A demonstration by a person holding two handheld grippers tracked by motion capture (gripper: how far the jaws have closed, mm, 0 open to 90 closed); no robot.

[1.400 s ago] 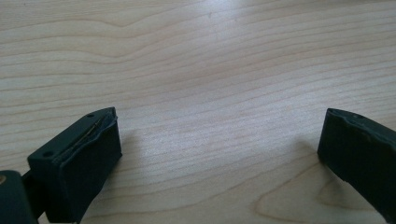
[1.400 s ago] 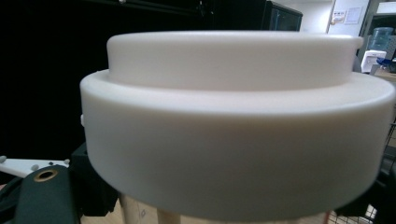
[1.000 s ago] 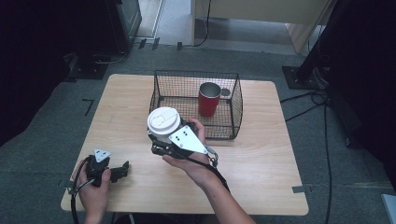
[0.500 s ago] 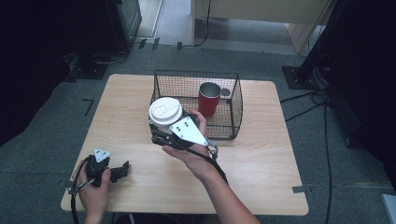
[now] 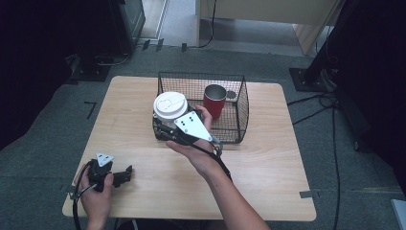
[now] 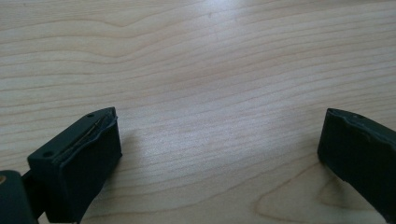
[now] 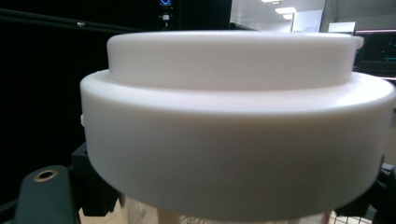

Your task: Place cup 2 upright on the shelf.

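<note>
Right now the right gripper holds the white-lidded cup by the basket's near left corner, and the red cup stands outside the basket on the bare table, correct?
Not quite. The red cup stands inside the wire basket, not outside it on the table; the high view shows this. The rest holds: the right gripper holds the white-lidded cup by the basket's near left corner.

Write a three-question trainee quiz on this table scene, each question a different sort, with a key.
1. True or false: the red cup stands inside the wire basket.
2. Which gripper holds the white-lidded cup: A left, B right?
3. Fill in: the left gripper has its fingers ____ over bare table.

Key: 1 true. 2 B, the right gripper. 3 open.
</note>
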